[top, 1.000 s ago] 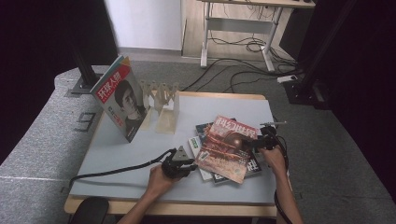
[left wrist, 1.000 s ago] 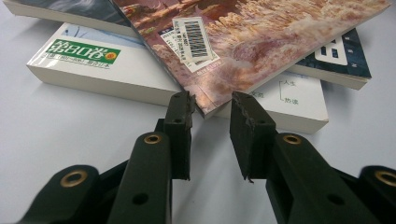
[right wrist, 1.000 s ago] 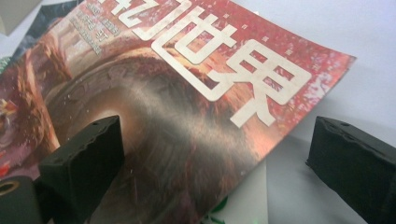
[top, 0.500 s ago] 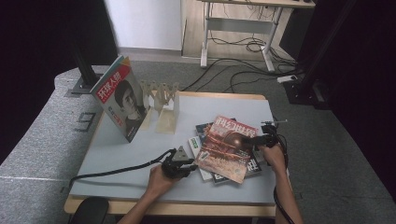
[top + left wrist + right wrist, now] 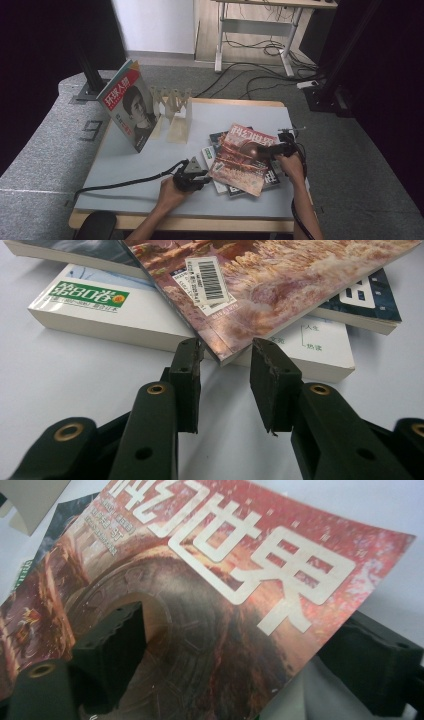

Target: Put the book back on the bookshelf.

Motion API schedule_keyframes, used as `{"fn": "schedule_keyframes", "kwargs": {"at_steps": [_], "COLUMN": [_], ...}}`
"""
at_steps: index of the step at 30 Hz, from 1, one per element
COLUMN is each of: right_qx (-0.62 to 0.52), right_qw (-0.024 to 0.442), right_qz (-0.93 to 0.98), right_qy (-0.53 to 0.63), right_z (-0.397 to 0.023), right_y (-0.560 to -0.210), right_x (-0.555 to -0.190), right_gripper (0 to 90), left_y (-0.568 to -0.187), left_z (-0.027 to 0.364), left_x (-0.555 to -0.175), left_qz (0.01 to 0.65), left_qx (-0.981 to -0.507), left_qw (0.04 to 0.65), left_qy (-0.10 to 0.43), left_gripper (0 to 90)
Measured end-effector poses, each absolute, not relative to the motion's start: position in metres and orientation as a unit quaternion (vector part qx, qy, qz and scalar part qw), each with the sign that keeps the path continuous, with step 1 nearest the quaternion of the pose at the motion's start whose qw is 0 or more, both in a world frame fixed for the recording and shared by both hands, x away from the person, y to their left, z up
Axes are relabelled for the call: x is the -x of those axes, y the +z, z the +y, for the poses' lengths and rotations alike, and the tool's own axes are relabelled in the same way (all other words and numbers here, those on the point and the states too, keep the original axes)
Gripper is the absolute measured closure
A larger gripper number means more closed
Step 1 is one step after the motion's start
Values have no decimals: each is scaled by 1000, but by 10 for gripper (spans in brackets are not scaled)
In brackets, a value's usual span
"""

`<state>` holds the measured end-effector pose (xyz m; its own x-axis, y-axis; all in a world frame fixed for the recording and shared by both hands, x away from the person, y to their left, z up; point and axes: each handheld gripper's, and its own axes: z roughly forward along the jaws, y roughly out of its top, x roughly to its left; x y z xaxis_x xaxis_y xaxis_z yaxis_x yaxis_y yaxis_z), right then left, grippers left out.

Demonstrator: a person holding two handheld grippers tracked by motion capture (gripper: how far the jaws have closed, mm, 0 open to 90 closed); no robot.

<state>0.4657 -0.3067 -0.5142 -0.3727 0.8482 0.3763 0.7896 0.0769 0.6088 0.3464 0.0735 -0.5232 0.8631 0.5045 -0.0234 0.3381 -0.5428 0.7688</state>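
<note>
On the desk (image 5: 150,165), the red magazine (image 5: 245,157) tops the book pile, the right gripper (image 5: 276,150) closing around its edge to lift it, the left gripper (image 5: 225,370) parted at its corner, easing wider, not yet pressing.

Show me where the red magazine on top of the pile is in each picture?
High view: the red magazine lies lower right of the middle, on the pile.
Left gripper view: its barcode corner hangs at the top, above the jaws.
Right gripper view: its cover spreads across the middle.
Shared landmark: the white book under it.
</note>
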Motion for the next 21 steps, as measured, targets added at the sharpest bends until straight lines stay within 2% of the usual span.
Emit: {"fn": "schedule_keyframes", "kwargs": {"at_steps": [4, 7, 9, 10, 11, 14, 15, 16, 17, 21], "right_qx": [-553, -545, -543, -543, -543, -541, -541, -538, -533, -528], "right_qw": [50, 67, 81, 81, 98, 119, 119, 125, 137, 144], "right_qz": [733, 733, 732, 732, 732, 730, 730, 731, 735, 742], "right_qy": [393, 400, 402, 402, 401, 400, 400, 400, 397, 388], "right_z": [-306, -305, -305, -305, -306, -307, -307, -308, -308, -304], "right_y": [-509, -502, -497, -497, -493, -488, -488, -486, -483, -479], "right_x": [-463, -460, -458, -458, -456, -454, -454, -453, -451, -446], "right_gripper": [143, 186, 282, 282, 382, 537, 537, 581, 670, 749], "left_y": [-523, -527, -528, -528, -526, -525, -525, -524, -523, -521], "left_z": [73, 73, 72, 72, 72, 73, 73, 73, 74, 76], "left_x": [-346, -347, -348, -348, -348, -348, -348, -349, -350, -352], "left_qz": [241, 243, 245, 245, 244, 244, 244, 245, 246, 241], "left_qx": [-873, -877, -878, -878, -877, -875, -875, -875, -876, -884], "left_qw": [413, 402, 401, 401, 404, 407, 407, 407, 404, 392], "left_qy": [101, 101, 98, 98, 97, 96, 96, 95, 93, 82], "left_gripper": [636, 629, 620, 618, 615, 597, 582, 582, 529, 399]}}
